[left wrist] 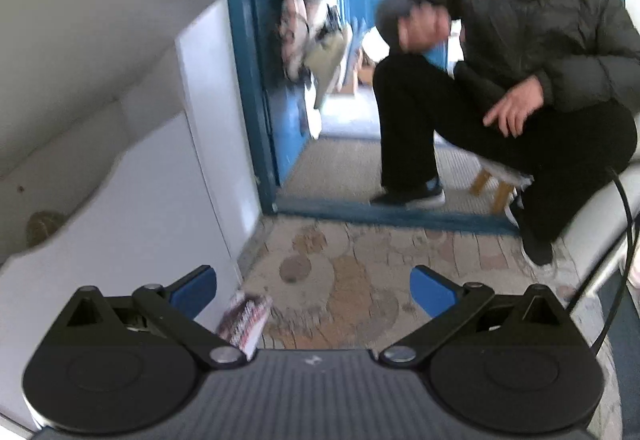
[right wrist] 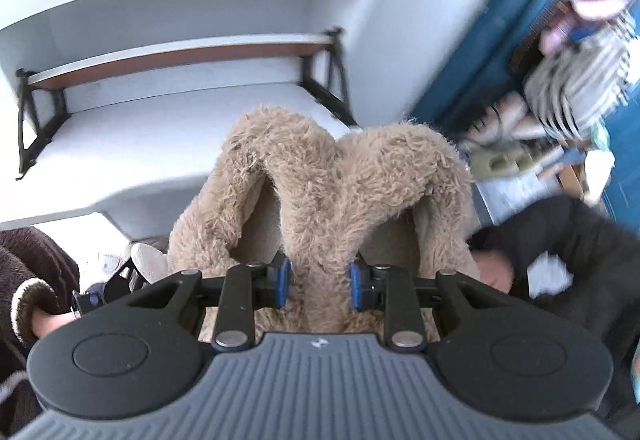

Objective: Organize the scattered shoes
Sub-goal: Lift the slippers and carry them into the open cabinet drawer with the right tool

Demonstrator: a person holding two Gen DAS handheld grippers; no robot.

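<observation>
In the right wrist view my right gripper is shut on a pair of tan fluffy slippers, pinching their inner sides together between the blue pads. The slippers are held up in the air, in front of a white shelf unit with a brown-edged rack shelf. In the left wrist view my left gripper is open and empty, low over a patterned stone floor, next to a white cabinet wall. No shoe lies between its fingers.
A person in a black jacket crouches ahead on the right of the left wrist view, in a blue doorway. A black cable runs at the right. A small printed packet lies by the cabinet. Cluttered items hang at the right.
</observation>
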